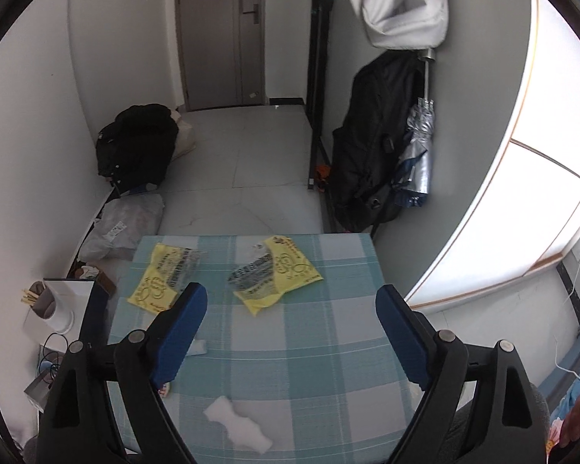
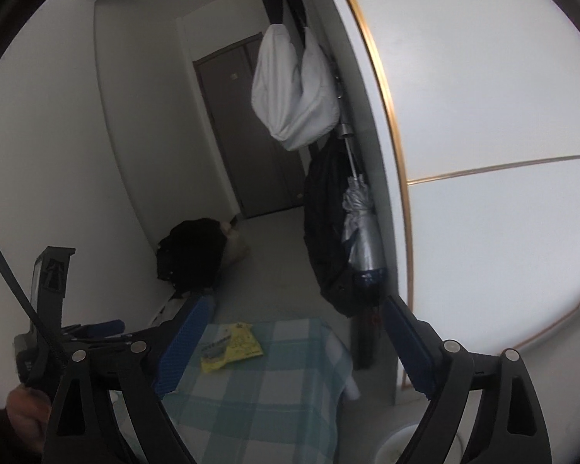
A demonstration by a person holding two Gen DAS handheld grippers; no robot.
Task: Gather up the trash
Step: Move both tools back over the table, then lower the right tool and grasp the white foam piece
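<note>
on the checked blue-and-white tablecloth [image 1: 290, 348] in the left wrist view lie two yellow wrappers w/ black print: one [image 1: 162, 284] at the far left, partly behind the left finger tip, the other [image 1: 276, 274] near the middle of the far half, well apart from the first. a crumpled white tissue [image 1: 237, 425] sits at the near edge, between the finger bases. a small white scrap [image 1: 197, 347] shows just beside the left finger. the left gripper [image 1: 292, 301] hangs above the table, blue pads spread wide, nothing between them, no contact w/ any trash. left of the table stands a white cup w/ wooden sticks [image 1: 52, 305]. on the floor beyond: a black bag [image 1: 135, 147] by the wall, a grey plastic bag [image 1: 127, 220] nearer the table. a black backpack [image 1: 371, 147] and a folded silver umbrella [image 1: 417, 154] hang on the right, a white cloth bag [image 1: 398, 4] above them. a grey door [image 1: 220, 34] is at the back.

in the right wrist view, darker and tilted, the right gripper [image 2: 294, 311] is also spread wide and empty, raised over the table's near end. one yellow wrapper [image 2: 232, 346] lies on the cloth [image 2: 274, 394] just right of the left pad. part of the other gripper [image 2: 50, 270] and a hand [image 2: 27, 413] show at lower left. backpack [image 2: 324, 239], umbrella [image 2: 361, 228], white bag [image 2: 294, 92] hang at centre; the black floor bag [image 2: 191, 251] sits behind. a white round rim [image 2: 394, 446] shows on the floor at lower right, too cut off to tell what it is.
</note>
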